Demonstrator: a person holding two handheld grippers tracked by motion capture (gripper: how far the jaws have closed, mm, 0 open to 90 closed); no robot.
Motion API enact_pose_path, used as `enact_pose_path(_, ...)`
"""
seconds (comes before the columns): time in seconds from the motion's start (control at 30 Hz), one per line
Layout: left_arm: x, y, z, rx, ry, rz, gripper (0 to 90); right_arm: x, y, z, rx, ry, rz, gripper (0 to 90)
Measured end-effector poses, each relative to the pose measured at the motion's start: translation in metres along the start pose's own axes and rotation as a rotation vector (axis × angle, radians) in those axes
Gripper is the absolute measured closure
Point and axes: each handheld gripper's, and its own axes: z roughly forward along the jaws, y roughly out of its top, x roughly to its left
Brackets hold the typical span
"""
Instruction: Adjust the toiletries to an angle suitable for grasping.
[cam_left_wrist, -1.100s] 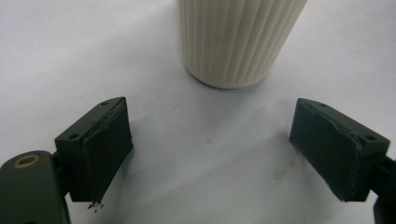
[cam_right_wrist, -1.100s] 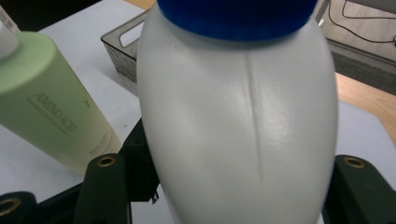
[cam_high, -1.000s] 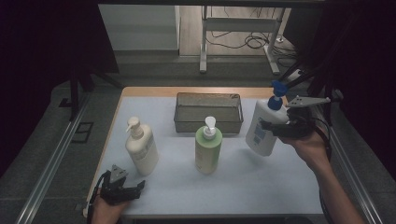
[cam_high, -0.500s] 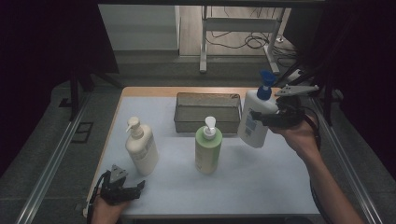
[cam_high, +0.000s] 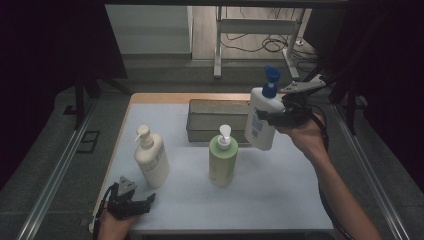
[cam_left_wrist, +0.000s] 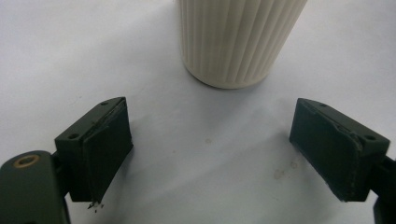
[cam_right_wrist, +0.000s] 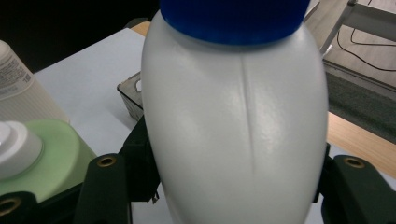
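Over at the left, well to the left of the grey wire basket (cam_high: 218, 120) and close to the table's near edge, the left gripper (cam_high: 131, 205) rests low on the pale mat (cam_high: 280, 190) with its 2 black jaws spread wide and nothing between them; it looks parked, out of the way while the other hand works. Just ahead of its jaws stands the cream pump bottle (cam_high: 151, 159), upright, its plastic wall ribbed in fine vertical grooves in the left gripper view (cam_left_wrist: 236, 39); nothing touches it.

Nearer the basket, just in front of its front wall, stands the green pump bottle (cam_high: 222, 159), smooth, rounded, with a white pump head; it too stands free and upright.

The basket itself is a shallow rectangular tray of dark mesh, set at the far side of the mat; I'd judge it the likely place for the bottles, though that is a guess from the layout.

At the basket's right end hangs the white bottle with the blue pump (cam_high: 263, 117), lifted off the mat and tilted a little; the right gripper (cam_high: 274, 119) clamps it across the body, jaws about half spread, pads pressed on either flank. In the right gripper view the bottle (cam_right_wrist: 233, 126) shows a faintly pebbled, satin plastic with a moulded seam down its middle and a glossy blue collar above; gripping the broad belly rather than the narrow neck seems chosen so the heavy body cannot swing.
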Motion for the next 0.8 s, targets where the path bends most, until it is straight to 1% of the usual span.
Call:
enact_pose_path(0.23,0.000,0.000,0.000,-0.001,-0.001,0.000,12.3,0.004,0.010,0.014,-0.003,0.013,-0.002,40.5)
enact_pose_path(0.53,0.000,0.000,0.000,0.000,0.000,0.001,12.3,0.009,0.025,0.032,-0.021,0.020,-0.005,40.5)
enact_pose_path(0.57,0.000,0.000,0.000,0.000,0.000,0.001,12.3,0.009,0.025,0.032,-0.021,0.020,-0.005,40.5)
enact_pose_path(0.8,0.000,0.000,0.000,-0.002,0.000,0.000,12.3,0.014,0.032,0.046,-0.036,0.024,-0.015,40.5)
